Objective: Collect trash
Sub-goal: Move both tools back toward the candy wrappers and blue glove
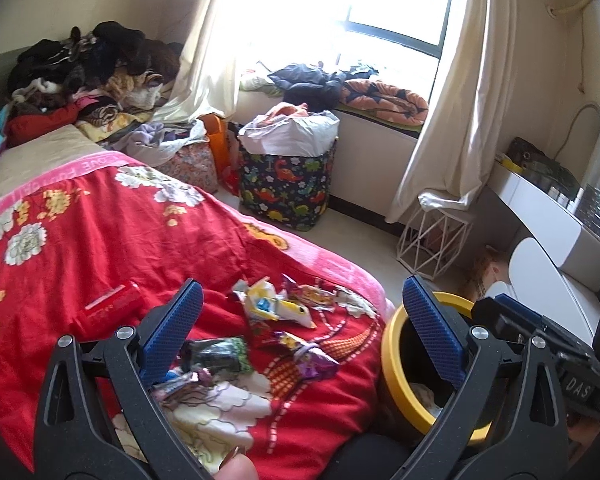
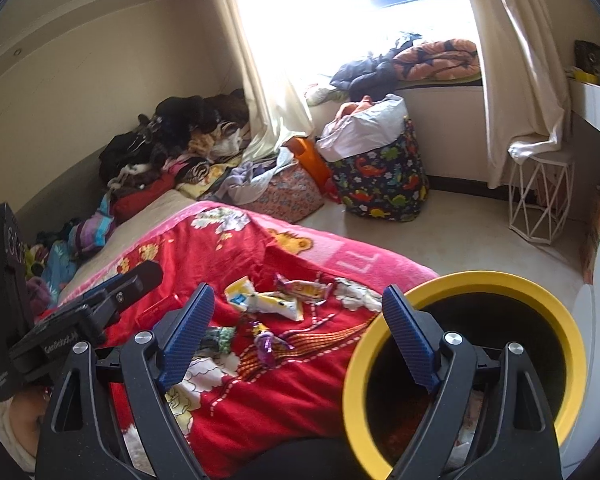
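Note:
Several snack wrappers lie on a red flowered blanket (image 1: pixel 100 240): a white-yellow wrapper (image 1: pixel 276 308), a purple wrapper (image 1: pixel 308 356), a dark green wrapper (image 1: pixel 220 354) and a red packet (image 1: pixel 108 308). A black bin with a yellow rim (image 1: pixel 392 364) stands beside the bed at the right. My left gripper (image 1: pixel 300 308) is open and empty above the wrappers. My right gripper (image 2: pixel 296 312) is open and empty, its right finger over the bin's yellow rim (image 2: pixel 476 280). The white-yellow wrapper (image 2: pixel 268 302) and purple wrapper (image 2: pixel 266 342) also show in the right wrist view.
A dinosaur-print basket (image 1: pixel 288 184) with clothes stands on the floor by the window. A heap of clothes (image 1: pixel 88 68) lies at the bed's far end. A white wire stool (image 1: pixel 432 240) and a white desk (image 1: pixel 548 208) stand at the right.

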`<state>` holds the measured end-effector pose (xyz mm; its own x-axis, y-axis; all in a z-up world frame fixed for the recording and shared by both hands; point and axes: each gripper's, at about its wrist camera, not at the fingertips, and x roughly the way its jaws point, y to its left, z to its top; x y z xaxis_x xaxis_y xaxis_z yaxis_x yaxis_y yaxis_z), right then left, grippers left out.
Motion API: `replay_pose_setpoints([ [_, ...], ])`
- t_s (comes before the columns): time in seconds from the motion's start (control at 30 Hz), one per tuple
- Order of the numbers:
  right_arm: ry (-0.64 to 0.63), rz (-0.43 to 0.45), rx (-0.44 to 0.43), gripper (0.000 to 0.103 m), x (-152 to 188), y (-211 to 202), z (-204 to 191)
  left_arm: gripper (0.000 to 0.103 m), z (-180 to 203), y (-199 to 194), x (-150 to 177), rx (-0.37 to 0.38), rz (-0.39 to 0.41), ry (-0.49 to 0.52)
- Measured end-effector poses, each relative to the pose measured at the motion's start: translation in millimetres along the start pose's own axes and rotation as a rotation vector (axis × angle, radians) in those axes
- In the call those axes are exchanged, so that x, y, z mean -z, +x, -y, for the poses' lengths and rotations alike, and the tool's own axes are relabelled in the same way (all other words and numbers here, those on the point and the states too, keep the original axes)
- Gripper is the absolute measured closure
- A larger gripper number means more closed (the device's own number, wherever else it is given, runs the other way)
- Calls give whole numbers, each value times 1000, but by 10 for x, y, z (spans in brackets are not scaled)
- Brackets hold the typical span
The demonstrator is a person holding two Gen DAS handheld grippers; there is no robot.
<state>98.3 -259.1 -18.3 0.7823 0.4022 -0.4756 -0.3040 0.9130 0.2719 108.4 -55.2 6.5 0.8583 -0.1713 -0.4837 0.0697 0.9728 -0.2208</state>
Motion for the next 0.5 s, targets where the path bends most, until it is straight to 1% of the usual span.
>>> replay_pose_setpoints([
  [0.33, -68, -54, -51, 20, 47, 263, -335, 11, -366, -29, -81, -60, 15, -54],
  [0.5, -103, -87, -74, 20, 89, 404, -470, 11, -567, 1, -86, -94, 3, -82],
])
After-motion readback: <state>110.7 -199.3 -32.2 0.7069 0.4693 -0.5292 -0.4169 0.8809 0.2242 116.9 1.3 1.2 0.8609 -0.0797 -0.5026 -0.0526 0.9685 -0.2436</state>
